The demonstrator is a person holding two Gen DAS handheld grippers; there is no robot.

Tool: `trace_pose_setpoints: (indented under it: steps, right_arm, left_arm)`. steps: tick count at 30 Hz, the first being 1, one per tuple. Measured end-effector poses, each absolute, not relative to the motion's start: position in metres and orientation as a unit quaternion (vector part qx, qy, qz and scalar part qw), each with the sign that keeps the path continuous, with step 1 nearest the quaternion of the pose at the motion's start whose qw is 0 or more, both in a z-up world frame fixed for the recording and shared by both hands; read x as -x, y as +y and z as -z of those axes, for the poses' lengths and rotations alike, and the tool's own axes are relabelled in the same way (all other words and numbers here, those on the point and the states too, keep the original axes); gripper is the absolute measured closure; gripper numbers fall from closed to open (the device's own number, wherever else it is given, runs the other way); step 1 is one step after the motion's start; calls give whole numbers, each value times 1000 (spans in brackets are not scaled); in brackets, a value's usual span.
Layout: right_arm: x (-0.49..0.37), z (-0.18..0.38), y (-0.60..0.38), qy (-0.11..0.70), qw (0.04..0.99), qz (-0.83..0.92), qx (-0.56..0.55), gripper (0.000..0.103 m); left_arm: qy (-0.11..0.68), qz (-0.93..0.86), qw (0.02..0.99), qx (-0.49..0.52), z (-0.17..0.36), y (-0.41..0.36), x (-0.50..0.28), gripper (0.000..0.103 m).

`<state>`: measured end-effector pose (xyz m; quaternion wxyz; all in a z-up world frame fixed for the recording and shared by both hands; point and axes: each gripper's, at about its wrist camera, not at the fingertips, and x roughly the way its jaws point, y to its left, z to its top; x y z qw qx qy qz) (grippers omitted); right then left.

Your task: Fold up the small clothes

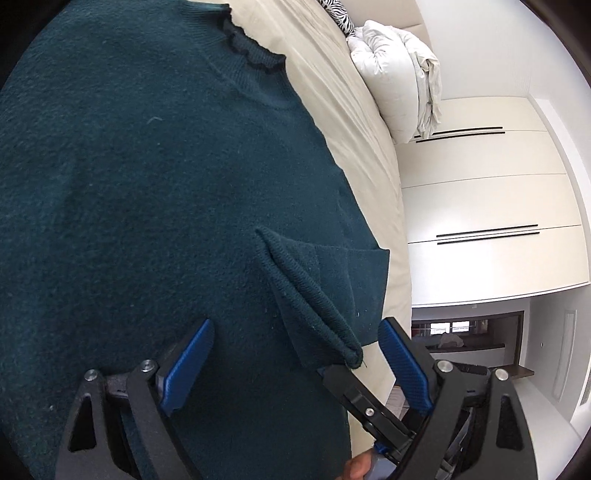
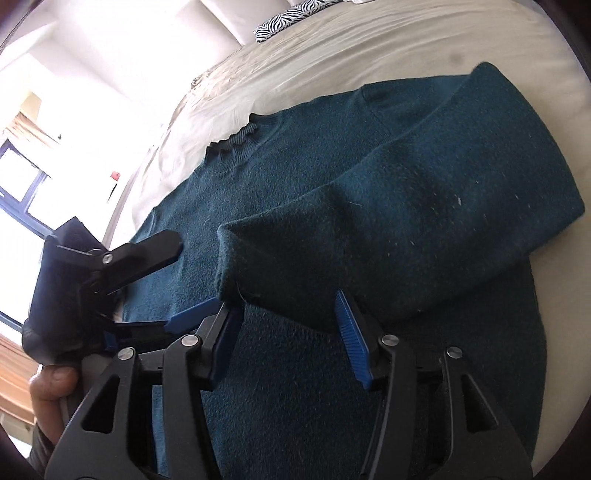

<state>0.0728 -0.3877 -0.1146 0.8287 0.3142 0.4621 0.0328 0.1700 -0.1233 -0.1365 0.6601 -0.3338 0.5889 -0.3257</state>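
Fingers (image 1: pixel 404 363) on your left gripper (image 1: pixel 295 354) and right gripper (image 2: pixel 284 328) both stand wide, holding nothing, with a folded-in sleeve cuff (image 2: pixel 236 266) at 12 o'clock of each. Your teal sweater (image 1: pixel 147 177) lies flat on the bed (image 2: pixel 332 48), collar (image 1: pixel 251 51) at 12 o'clock; both sleeves look folded in, so the body folds remain, I judge. No readable brand or writing shows.

Cream bed sheet (image 1: pixel 354 122), white duvet (image 1: pixel 399 74) bundled, zebra-print pillow (image 2: pixel 288 16), white wardrobe (image 1: pixel 480 177), bright window (image 2: pixel 22 184).
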Motion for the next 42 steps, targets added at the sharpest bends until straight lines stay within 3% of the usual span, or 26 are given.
trace_pose_setpoints:
  steps: [1,3,4,6,16,27,37,42]
  right_arm:
    - [-68,116,-396,456,823,-32,-336,52]
    - [-54,118,-417,437,815,-27,-379,52]
    - [-49,117,-423,427,813,-22,-395,52]
    - [-35,117,-439,412,807,-18,-423,52]
    - [-15,110,-503,357,779,-7,-516,51]
    - [-37,118,-538,334,739,8,-585,51]
    - [-110,84,-572,384,802,58,-453,51]
    - [-167,95,-582,429,805,57,-407,61]
  left_arm:
    - [590,327,661,328,137,-129,-172,25]
    - [595,328,663,314,138,-140,-173,45]
    - [597,325,669,301,138,-144,-176,67]
    - [600,321,680,274,136,-150,-177,96]
    - [520,311,762,226,72,-87,-193,95]
    - [514,247,785,243,88,-14,-221,95]
    - [523,230,788,229,110,-7,-226,95]
    - [519,232,793,221,112,-2,-226,95]
